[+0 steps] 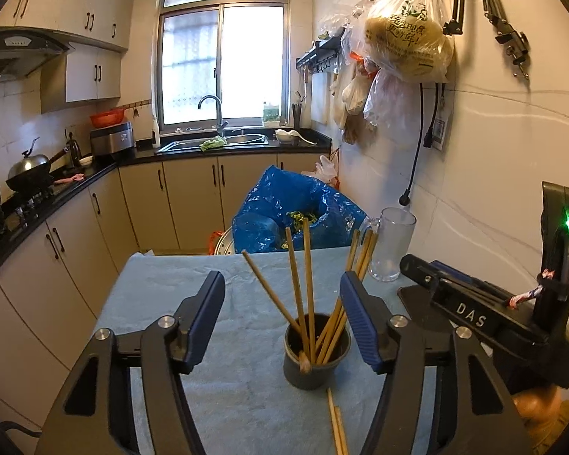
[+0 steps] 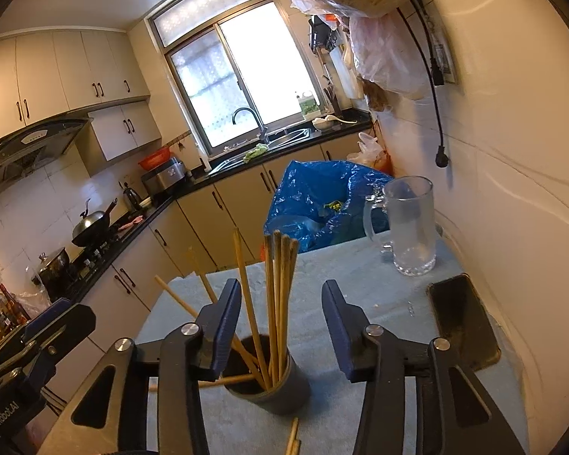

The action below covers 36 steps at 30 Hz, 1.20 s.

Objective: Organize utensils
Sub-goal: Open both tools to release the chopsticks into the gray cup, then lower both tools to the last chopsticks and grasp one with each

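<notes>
A dark grey cup (image 1: 315, 360) stands on the blue cloth-covered table (image 1: 170, 303) and holds several wooden chopsticks (image 1: 297, 284) upright and fanned out. It also shows in the right wrist view (image 2: 273, 386) with its chopsticks (image 2: 278, 295). A few loose chopsticks (image 1: 337, 428) lie on the cloth in front of the cup, also in the right wrist view (image 2: 293, 438). My left gripper (image 1: 282, 292) is open and empty, its fingers either side of the cup. My right gripper (image 2: 280, 303) is open and empty, likewise straddling the cup.
A clear glass mug (image 1: 392, 244) stands at the table's far right by the wall; it also shows in the right wrist view (image 2: 409, 223). A black phone (image 2: 462, 318) lies on the right. A bin with a blue bag (image 1: 292, 208) sits behind the table. Kitchen counters run along the left.
</notes>
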{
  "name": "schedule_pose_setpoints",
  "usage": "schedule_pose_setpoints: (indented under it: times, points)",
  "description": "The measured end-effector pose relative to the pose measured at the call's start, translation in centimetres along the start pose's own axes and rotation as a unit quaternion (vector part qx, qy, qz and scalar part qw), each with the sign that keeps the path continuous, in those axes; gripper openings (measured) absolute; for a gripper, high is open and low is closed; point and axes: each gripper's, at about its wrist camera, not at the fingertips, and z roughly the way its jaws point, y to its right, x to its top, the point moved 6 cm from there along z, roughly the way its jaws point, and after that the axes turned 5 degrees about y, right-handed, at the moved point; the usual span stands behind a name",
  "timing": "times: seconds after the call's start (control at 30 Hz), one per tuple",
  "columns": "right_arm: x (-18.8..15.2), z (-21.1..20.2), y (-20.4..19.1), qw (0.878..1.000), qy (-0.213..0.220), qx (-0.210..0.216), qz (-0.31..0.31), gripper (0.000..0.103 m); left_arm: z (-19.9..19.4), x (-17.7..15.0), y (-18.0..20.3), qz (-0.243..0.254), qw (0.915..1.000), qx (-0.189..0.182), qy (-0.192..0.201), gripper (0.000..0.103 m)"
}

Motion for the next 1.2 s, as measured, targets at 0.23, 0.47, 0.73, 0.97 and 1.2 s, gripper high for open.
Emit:
schedule_pose_setpoints:
  times: [0.23, 0.47, 0.73, 0.97, 1.2]
  points:
    - [-1.5, -2.7, 0.9, 1.000, 0.000, -0.017, -0.001, 0.059, -2.4, -1.6, -0.4, -0.003, 1.0000, 0.007, -0.003, 0.068]
    - [-3.8, -4.6, 2.2, 0.999, -0.012, -0.038, -0.004, 0.060, -3.8, -3.6, -1.0, -0.007, 0.9997, 0.011, -0.022, 0.069]
    - [-5.0, -6.1, 3.4, 0.998, -0.021, -0.055, -0.002, 0.062, -4.7, -5.4, -1.8, -0.010, 0.9989, 0.022, -0.039, 0.069]
    - [-7.3, -6.7, 2.9, 0.997, -0.043, -0.055, -0.025, 0.062, -5.0, -7.3, -2.6, -0.019, 0.9978, 0.029, -0.057, 0.071]
    - [-15.6, -6.2, 1.0, 0.983, -0.160, 0.002, -0.094, 0.062, -4.6, -11.3, -4.9, -0.046, 0.9938, 0.049, -0.089, 0.071]
